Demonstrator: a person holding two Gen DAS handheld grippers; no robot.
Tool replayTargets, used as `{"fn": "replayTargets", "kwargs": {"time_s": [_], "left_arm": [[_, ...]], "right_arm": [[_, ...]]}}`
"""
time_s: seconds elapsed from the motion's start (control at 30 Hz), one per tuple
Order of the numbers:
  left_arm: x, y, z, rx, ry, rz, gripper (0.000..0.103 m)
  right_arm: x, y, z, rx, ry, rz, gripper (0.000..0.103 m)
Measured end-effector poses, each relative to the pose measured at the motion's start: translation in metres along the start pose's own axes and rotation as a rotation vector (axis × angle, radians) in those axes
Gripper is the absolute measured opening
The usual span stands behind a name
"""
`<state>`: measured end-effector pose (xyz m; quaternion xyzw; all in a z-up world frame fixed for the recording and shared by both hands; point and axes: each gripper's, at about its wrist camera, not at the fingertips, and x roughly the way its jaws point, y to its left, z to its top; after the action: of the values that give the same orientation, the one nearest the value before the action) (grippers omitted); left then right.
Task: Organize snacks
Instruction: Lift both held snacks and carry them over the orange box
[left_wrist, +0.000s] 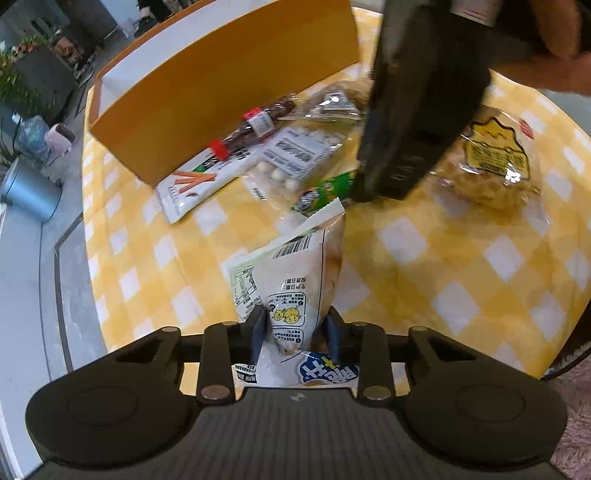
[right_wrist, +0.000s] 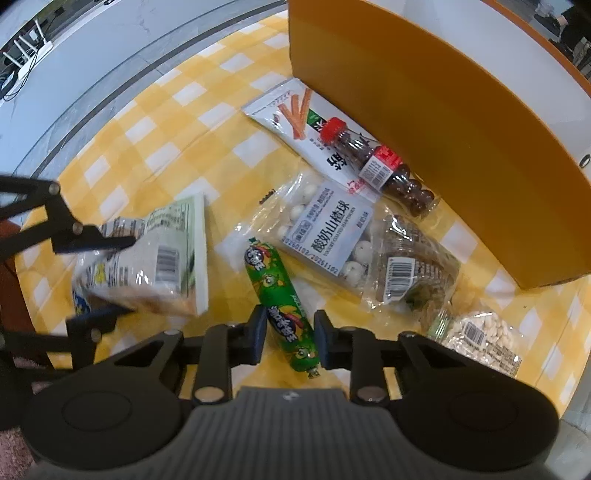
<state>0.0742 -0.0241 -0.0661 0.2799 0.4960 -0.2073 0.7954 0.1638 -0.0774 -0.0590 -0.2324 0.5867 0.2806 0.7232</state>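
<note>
**Left tongs grip a white pouch; right tongs straddle the green sausage**

Much is cut off. In the left wrist view the right gripper's dark body (left_wrist: 417, 110) blocks the middle of the pile, covering most of the green sausage (left_wrist: 325, 190) so only one end shows. The clear brown-snack bag (left_wrist: 332, 105) behind it is blurred and half covered. In the right wrist view the box (right_wrist: 461, 122) runs out of frame at the top and right, and its inside cannot be seen. The white pouch (right_wrist: 147, 266) is motion-smeared there, its print unreadable.

The left gripper (left_wrist: 295, 326) is clamped on the white pouch (left_wrist: 291, 291), both pads pressed into its lower half. The pouch hangs over the checked cloth (left_wrist: 443, 266) near the table's front, its long axis running away from the camera, its sealed top edge pointing toward the pile.

The right gripper (right_wrist: 290, 338) has its pads either side of the sausage (right_wrist: 282, 306), apparently touching its sides; whether they squeeze it or merely flank it cannot be told. The sausage lies flat on the cloth (right_wrist: 147, 147), long axis roughly along the fingers, its far end tilted leftward toward the pouch.

Beyond lie the yogurt-ball bag (right_wrist: 325, 232), a stick-snack packet (right_wrist: 295, 114) with a red-capped bottle (right_wrist: 376, 166) across it, and a bag of pale kernels (right_wrist: 484, 339).
</note>
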Motion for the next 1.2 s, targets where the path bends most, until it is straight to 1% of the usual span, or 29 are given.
{"fn": "replayTargets", "kwargs": {"time_s": [0.13,0.4,0.57,0.77,0.93,1.07,1.2], "left_arm": [[-0.005,0.011,0.004,-0.018,0.01,0.003,0.034],[-0.024,0.032,0.02,-0.036,-0.01,0.018,0.033],[-0.033,0.041,0.032,-0.027,-0.016,0.045,0.033],[-0.037,0.053,0.046,-0.039,-0.019,0.047,0.033],[-0.046,0.071,0.057,-0.088,-0.026,0.028,0.033],[-0.058,0.088,0.069,-0.116,-0.052,0.043,0.033],[-0.065,0.102,0.088,-0.126,-0.066,0.058,0.033]], "right_arm": [[-0.007,0.006,0.003,-0.016,-0.004,-0.005,0.022],[-0.024,0.015,0.007,-0.044,-0.02,-0.014,0.019],[-0.041,0.019,0.009,-0.068,-0.046,-0.038,0.019],[-0.056,0.018,0.015,-0.085,-0.063,-0.065,0.018],[-0.074,0.008,0.022,-0.052,-0.112,-0.076,0.018],[-0.098,0.001,0.031,-0.045,-0.162,-0.1,0.018],[-0.123,-0.004,0.043,-0.046,-0.216,-0.134,0.018]]}}
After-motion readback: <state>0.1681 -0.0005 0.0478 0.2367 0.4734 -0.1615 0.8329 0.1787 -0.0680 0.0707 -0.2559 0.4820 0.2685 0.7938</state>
